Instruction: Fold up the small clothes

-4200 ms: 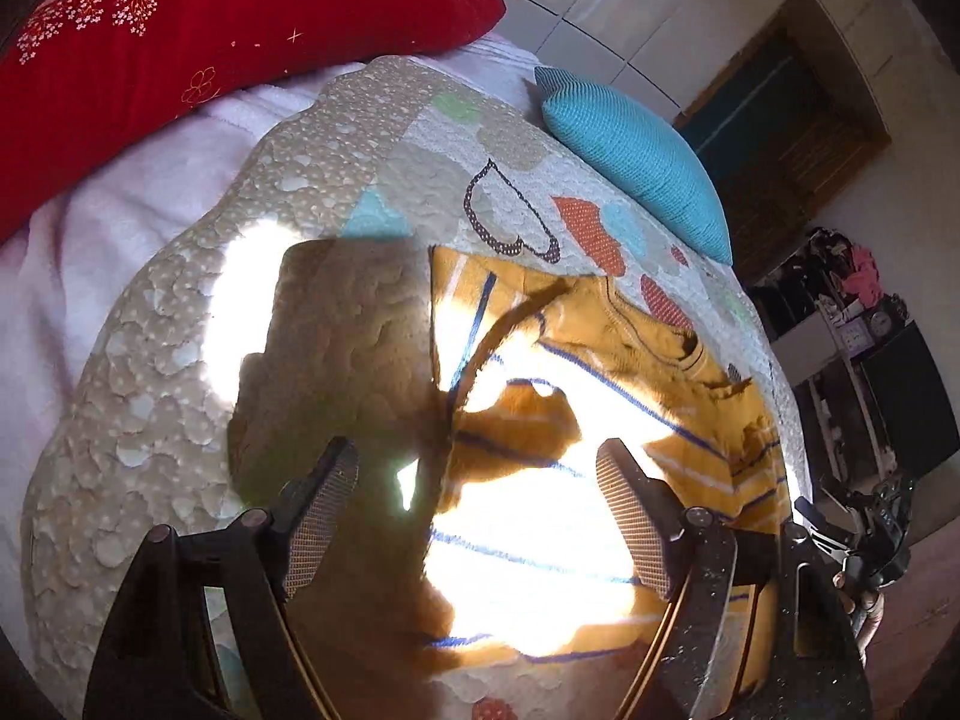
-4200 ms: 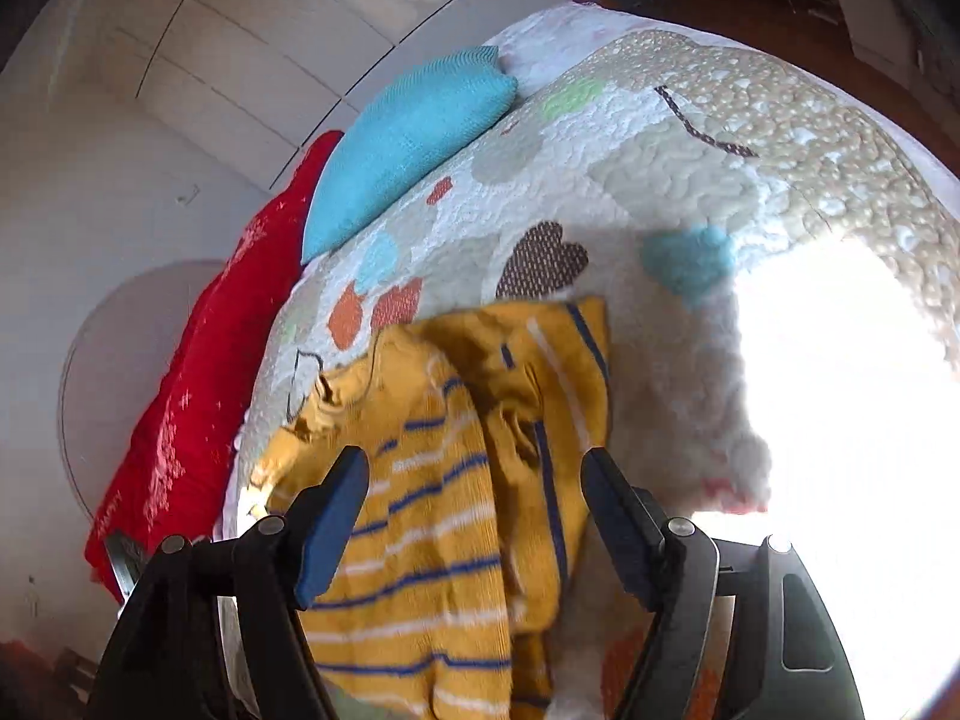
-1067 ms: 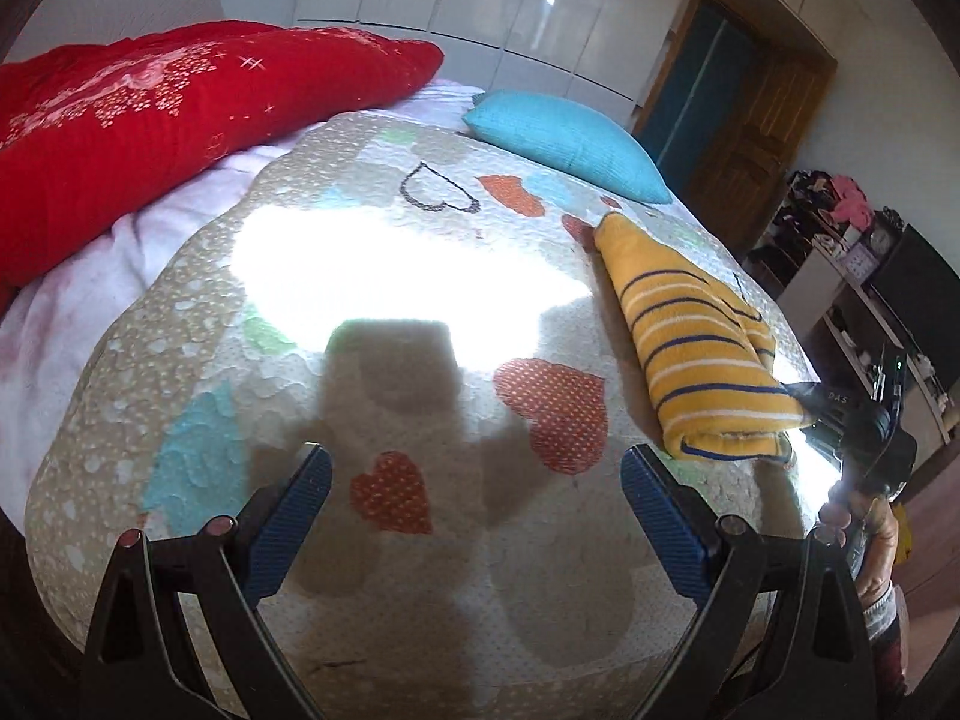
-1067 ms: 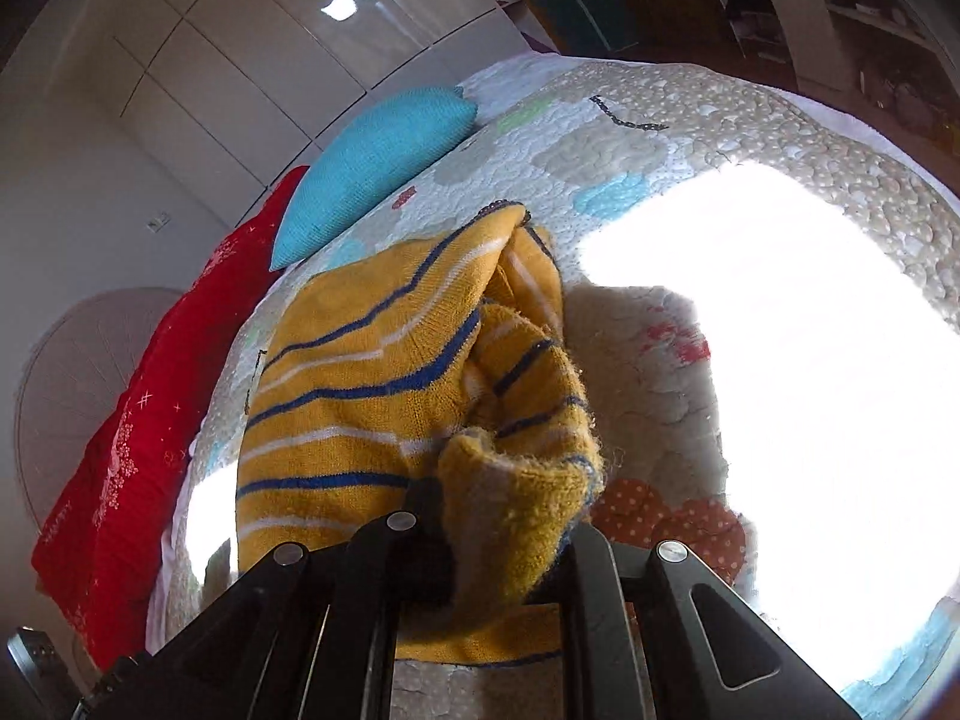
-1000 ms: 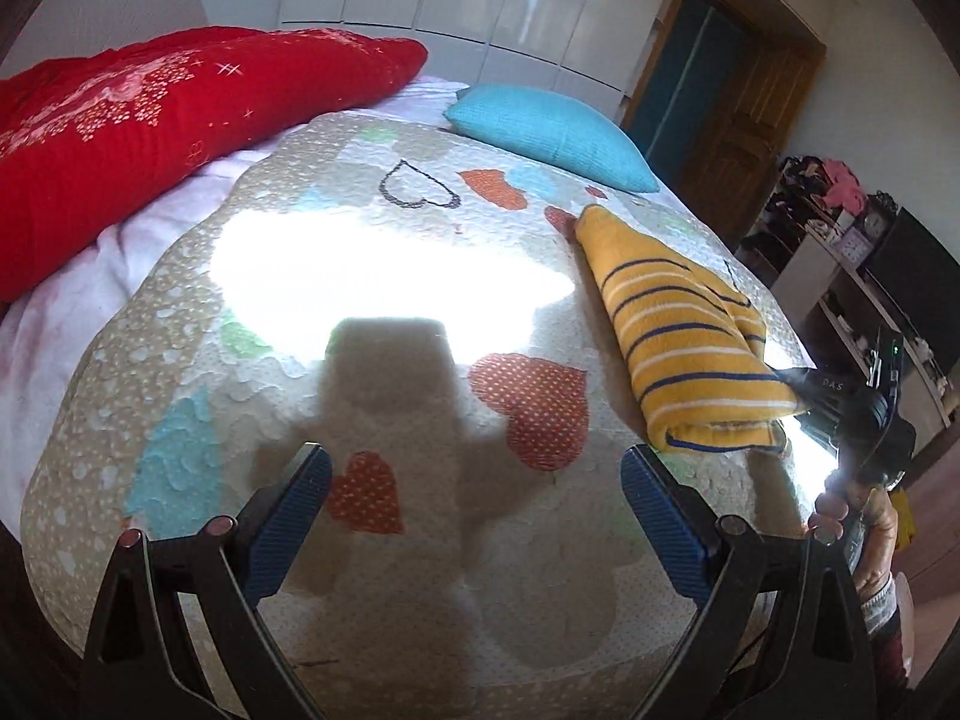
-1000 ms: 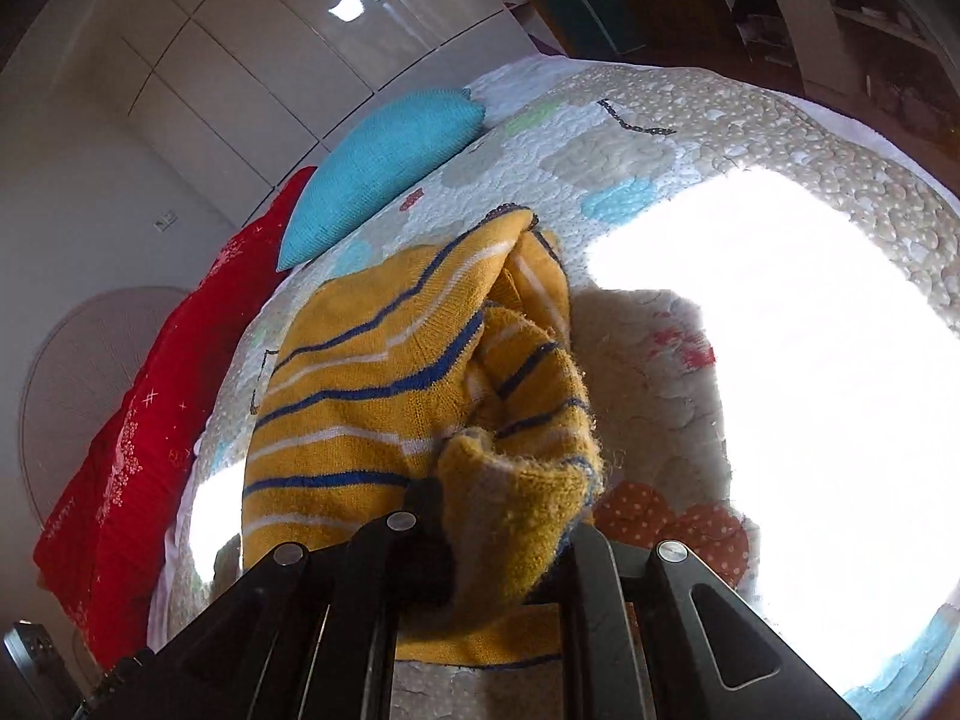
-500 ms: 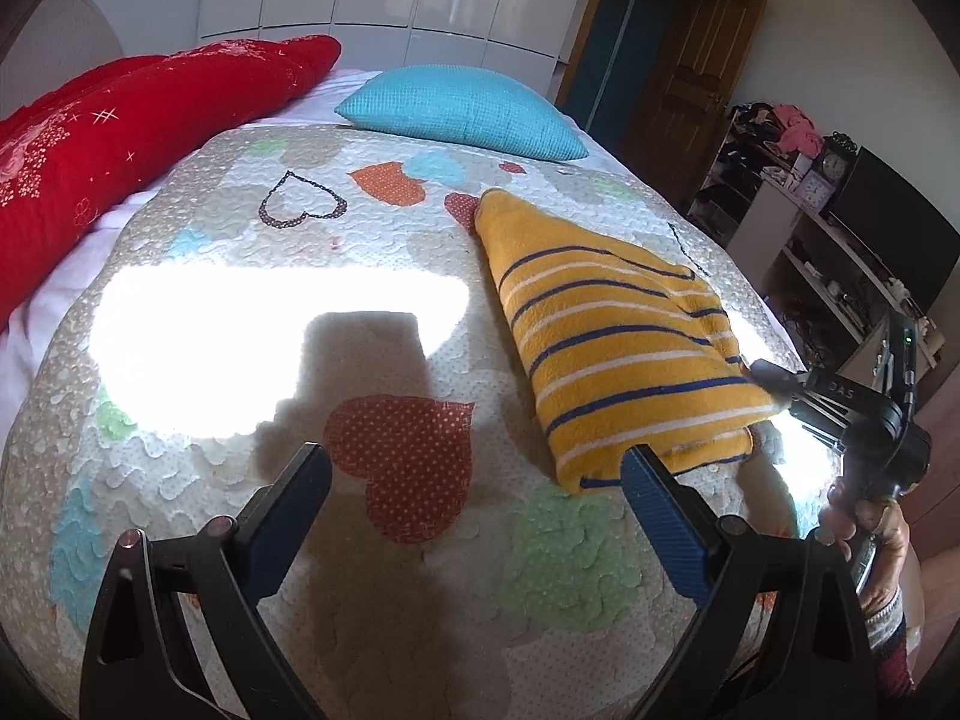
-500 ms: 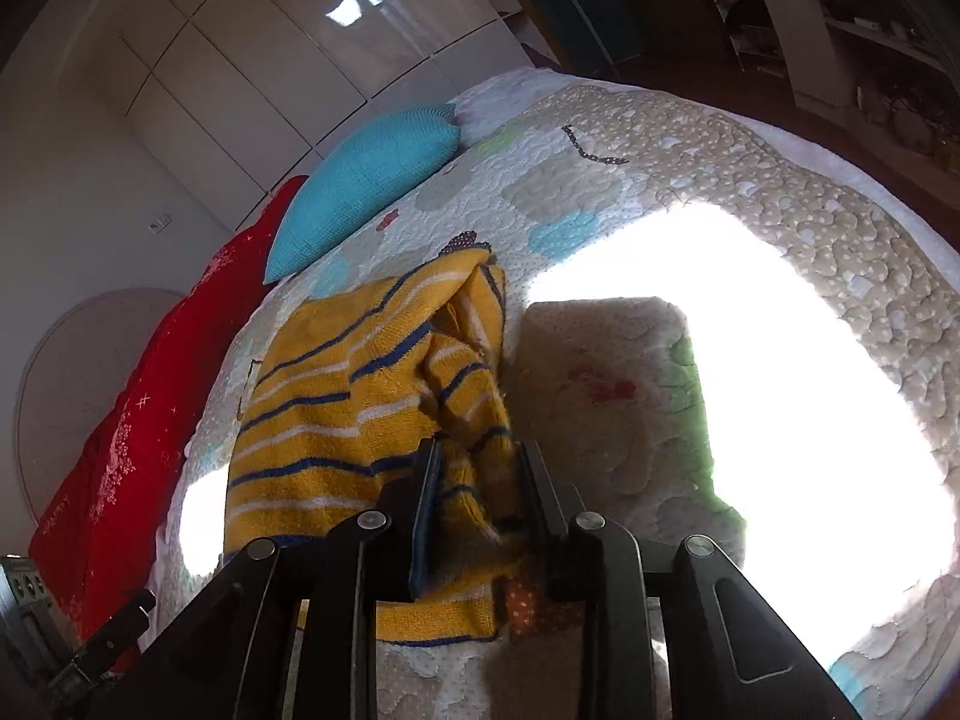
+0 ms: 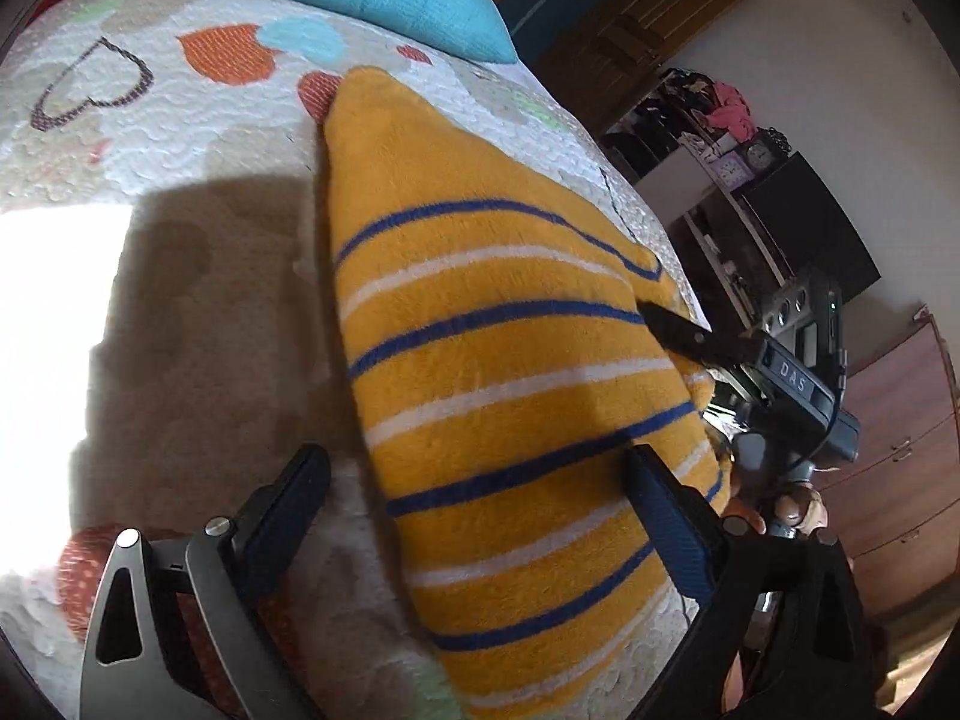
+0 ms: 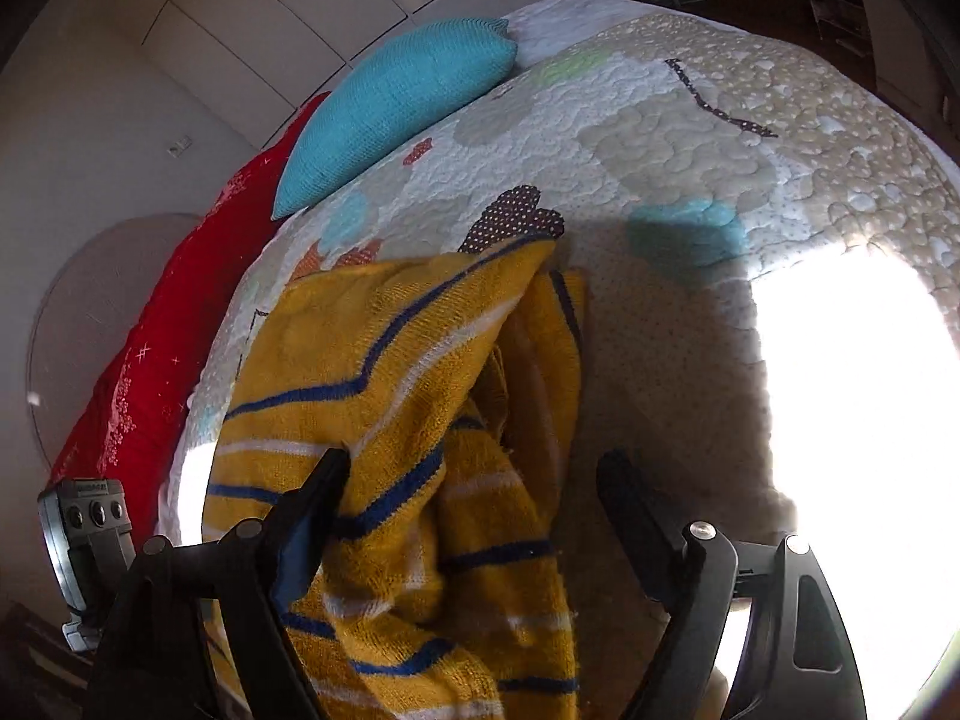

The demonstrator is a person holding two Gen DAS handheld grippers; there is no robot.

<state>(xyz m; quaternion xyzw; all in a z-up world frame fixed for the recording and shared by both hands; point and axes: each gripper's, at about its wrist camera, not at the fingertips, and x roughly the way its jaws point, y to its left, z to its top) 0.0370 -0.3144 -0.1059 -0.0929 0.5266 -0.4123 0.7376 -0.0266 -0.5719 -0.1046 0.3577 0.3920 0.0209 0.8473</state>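
The left gripper point(image 9: 474, 480) is spread wide, holding nothing, over the near end of the folded sweater point(image 9: 498, 396) on the quilt point(image 9: 180, 300). The right gripper point(image 10: 474, 492) is also spread; the sweater bunches between its fingers, against the left finger point(image 10: 312, 516), clear of the right.
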